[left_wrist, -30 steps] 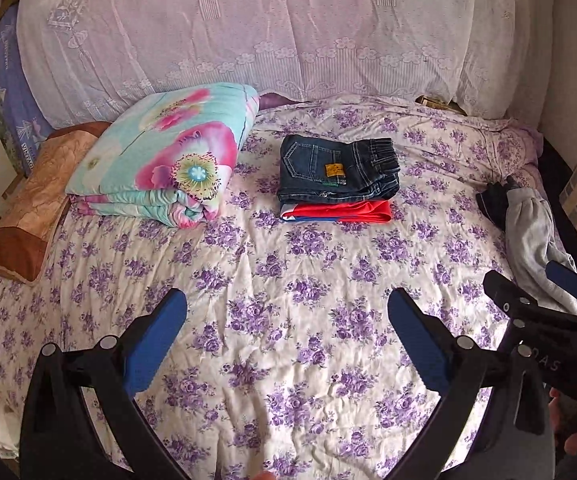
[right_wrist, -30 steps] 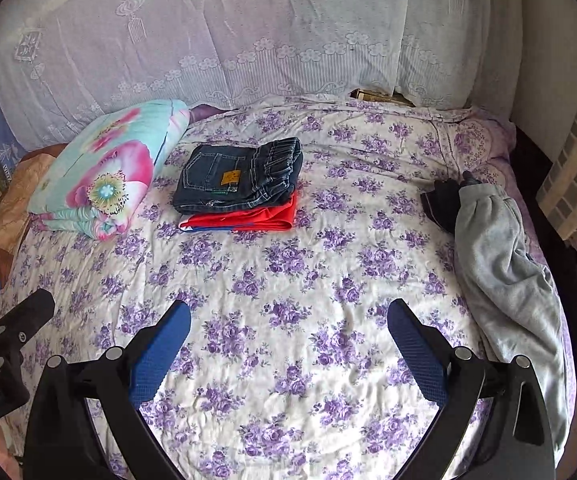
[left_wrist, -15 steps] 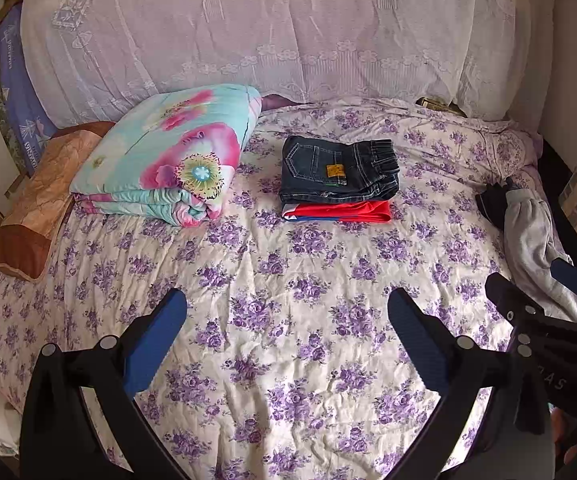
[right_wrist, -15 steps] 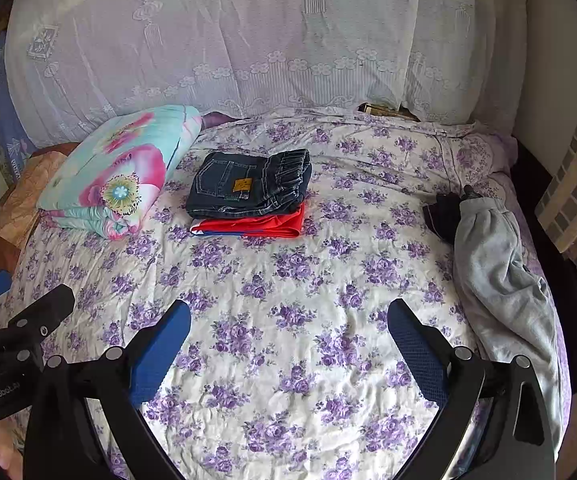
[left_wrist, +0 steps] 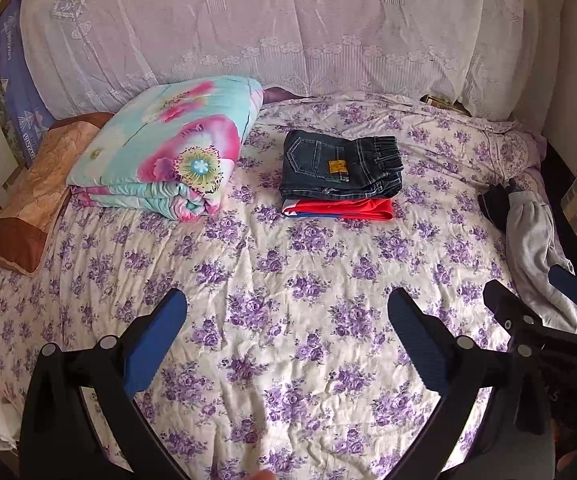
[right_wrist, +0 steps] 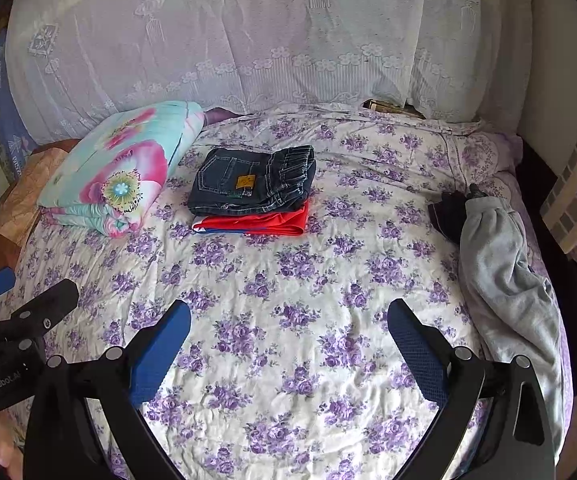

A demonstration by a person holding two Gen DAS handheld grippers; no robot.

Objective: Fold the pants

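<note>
1. The cream quilted bedspread carried a repeated print of purple rose clusters.
2. The folded turquoise quilt bore large pink flowers, one with a yellow-and-blue centre.
3. The folded dark blue denim jeans had pale stitching and a mustard-yellow patch.
4. The folded red garment beneath showed blue and white edging.
5. The crumpled light grey fleece pants were plain.
6. The white lace curtain showed floral motifs.
7. The gripper pads were blue on black frames.

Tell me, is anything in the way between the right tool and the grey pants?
Nothing visible is. The right tool hangs open above bare flowered bedspread, and the grey pants lie unfolded along the bed's right edge. The folded jeans sit farther back, off that path.
</note>
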